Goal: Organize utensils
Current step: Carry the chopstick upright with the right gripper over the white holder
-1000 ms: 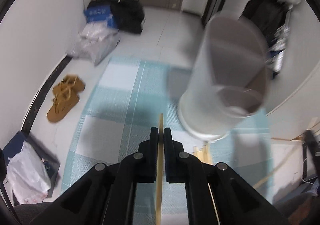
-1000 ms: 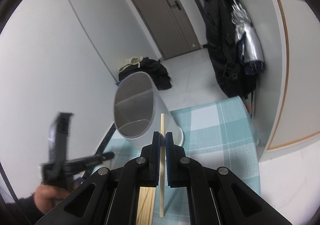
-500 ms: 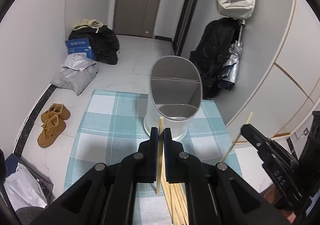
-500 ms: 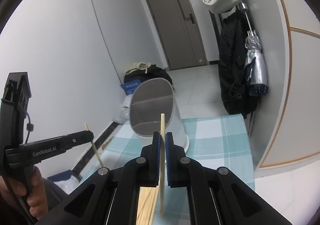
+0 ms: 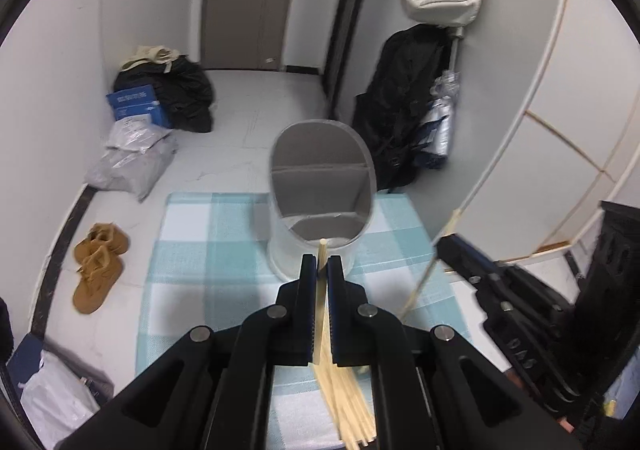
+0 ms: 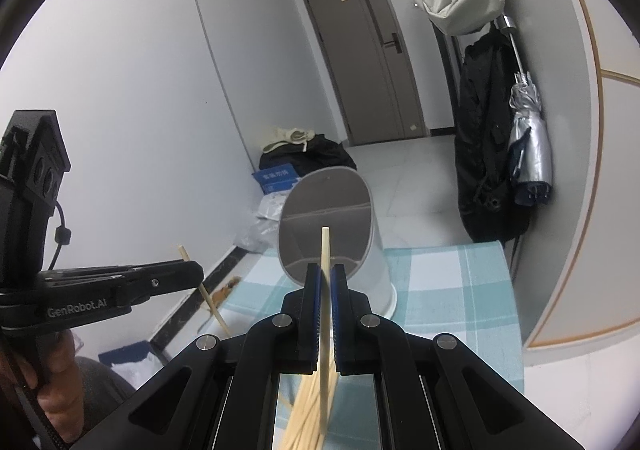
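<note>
Chopsticks: one held by each gripper, more loose on the cloth below.

Left wrist view: left gripper point(image 5: 321, 264) clenched on a chopstick point(image 5: 320, 302), stick upright between the jaws, its tip poking just above them. Ahead of the jaws, a grey holder point(image 5: 320, 194) stands on a checked cloth point(image 5: 208, 262), mouth tilted toward the camera, a divider visible inside. Below and behind the jaws, a loose bundle point(image 5: 350, 406) of chopsticks lies on the cloth. Right of the jaws, the right gripper point(image 5: 450, 240) comes in from the side, blurred, gripping a second chopstick point(image 5: 426, 274). Far left, brown shoes point(image 5: 98, 266) on the floor.

Right wrist view: right gripper point(image 6: 327, 278) clamped on its chopstick point(image 6: 325, 290), tip showing against the holder's point(image 6: 332, 226) open mouth straight ahead. Bundle point(image 6: 308, 414) under the jaws, blurred. Left of the jaws, the left gripper point(image 6: 192, 272) pinches its chopstick point(image 6: 204, 290), which slants down toward the cloth's point(image 6: 448, 290) edge. Hand point(image 6: 52, 382) grips the handle at lower left.
</note>
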Demonstrator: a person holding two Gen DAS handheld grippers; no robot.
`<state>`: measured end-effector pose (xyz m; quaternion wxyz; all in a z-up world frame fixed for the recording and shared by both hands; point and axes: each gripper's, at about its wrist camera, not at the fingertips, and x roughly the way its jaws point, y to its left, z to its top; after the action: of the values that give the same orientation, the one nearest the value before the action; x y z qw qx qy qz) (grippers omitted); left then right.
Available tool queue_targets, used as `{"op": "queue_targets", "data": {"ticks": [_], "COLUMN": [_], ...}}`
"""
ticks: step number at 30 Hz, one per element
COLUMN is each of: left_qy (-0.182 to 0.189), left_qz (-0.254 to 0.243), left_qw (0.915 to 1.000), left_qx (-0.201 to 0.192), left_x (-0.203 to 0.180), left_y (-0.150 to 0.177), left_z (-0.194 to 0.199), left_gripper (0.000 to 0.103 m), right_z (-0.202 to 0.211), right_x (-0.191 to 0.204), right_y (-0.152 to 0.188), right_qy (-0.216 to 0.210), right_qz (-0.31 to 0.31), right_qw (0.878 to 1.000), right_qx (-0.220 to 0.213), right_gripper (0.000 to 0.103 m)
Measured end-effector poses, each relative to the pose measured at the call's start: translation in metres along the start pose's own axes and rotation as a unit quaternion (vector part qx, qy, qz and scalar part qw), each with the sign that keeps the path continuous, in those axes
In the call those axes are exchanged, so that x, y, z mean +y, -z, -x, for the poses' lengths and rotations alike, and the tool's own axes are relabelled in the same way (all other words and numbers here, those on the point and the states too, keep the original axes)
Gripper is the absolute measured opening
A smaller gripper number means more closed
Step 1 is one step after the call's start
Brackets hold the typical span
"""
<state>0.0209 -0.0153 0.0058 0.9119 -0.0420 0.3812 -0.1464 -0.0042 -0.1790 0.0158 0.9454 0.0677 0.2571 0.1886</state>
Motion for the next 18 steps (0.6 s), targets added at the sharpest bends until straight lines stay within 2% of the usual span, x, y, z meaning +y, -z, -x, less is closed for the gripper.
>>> {"op": "queue_targets", "data": {"ticks": [5, 10, 15, 18], "left_qy": [0.004, 0.024, 0.044, 0.046], "left_qz": [-0.025, -0.024, -0.022, -0.031], "left_qw": [0.9996, 0.9993, 0.9983, 0.9971], "left_qx": [-0.015, -0.017, -0.03, -0.052], "left_x": [-0.01, -0.015, -0.023, -0.025], "left_y": [-0.014, -0.035, -0.066, -0.088], "left_z": [0.012, 0.021, 0.037, 0.05], "left_gripper": [0.001, 0.001, 0.001, 0.001], "right_z": [0.001, 0.003, 0.017, 0.023], "right_x": [0.005, 0.006, 0.012, 0.018], "right_y": [-0.01, -0.031, -0.072, -0.1], "right_qy": [-0.003, -0.009, -0.013, -0.014], "right_qz": [0.014, 0.012, 0.024, 0.037], "right_qw": [1.0, 1.0, 0.999, 0.998], "right_qx": [-0.007, -0.015, -0.04, -0.055], "right_gripper": [0.004, 0.004, 0.004, 0.004]}}
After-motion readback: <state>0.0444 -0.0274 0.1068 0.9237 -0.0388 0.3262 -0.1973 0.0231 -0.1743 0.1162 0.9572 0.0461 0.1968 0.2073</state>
